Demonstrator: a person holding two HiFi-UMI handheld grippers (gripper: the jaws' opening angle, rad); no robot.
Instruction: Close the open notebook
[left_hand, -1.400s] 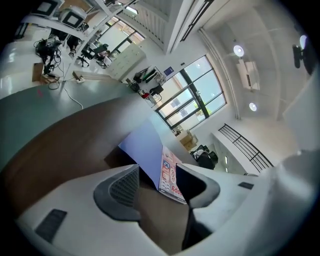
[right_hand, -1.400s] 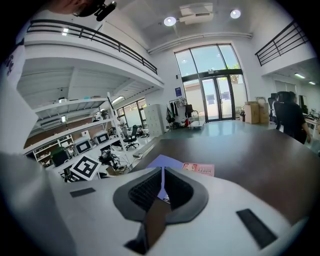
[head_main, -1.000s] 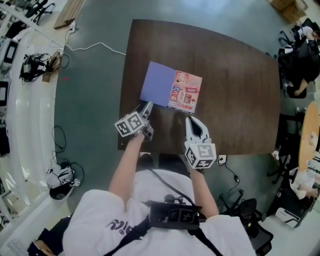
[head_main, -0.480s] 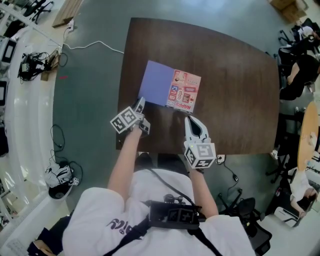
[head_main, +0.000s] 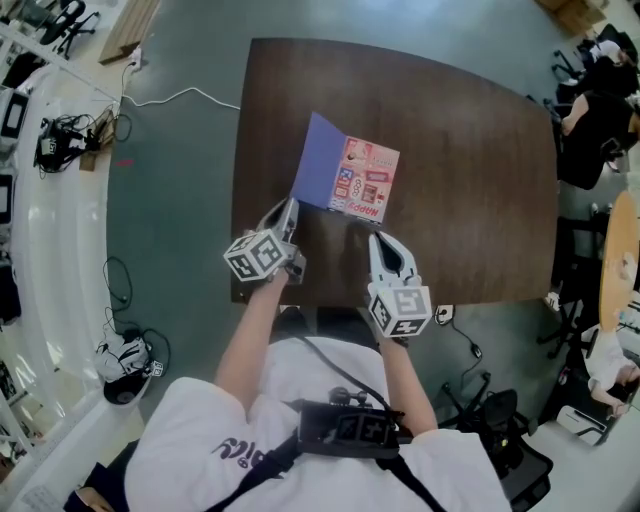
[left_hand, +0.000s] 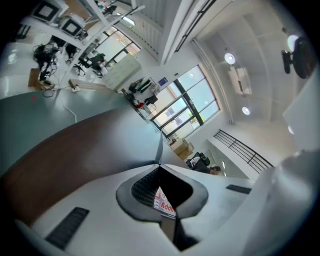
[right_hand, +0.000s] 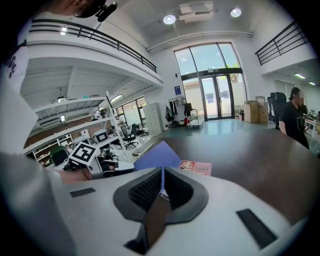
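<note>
Purple cover (head_main: 320, 160) of the notebook (head_main: 352, 188) tilts up off the dark tabletop (head_main: 470, 190), its near corner pinched in the left tool (head_main: 291, 206), whose jaws have just been closing on it; the printed half (head_main: 370, 178) lies flat; the right tool (head_main: 383, 240), jaws together and empty, hangs just beside; best to swing the cover in an arc over the spine (head_main: 340, 178), not dragging; release only past upright.

Right tongs (right_hand: 162, 168) tip to tip, empty; beyond, the notebook (right_hand: 196, 168) on the brown table (right_hand: 250, 147), purple cover (right_hand: 152, 156) raised.
</note>
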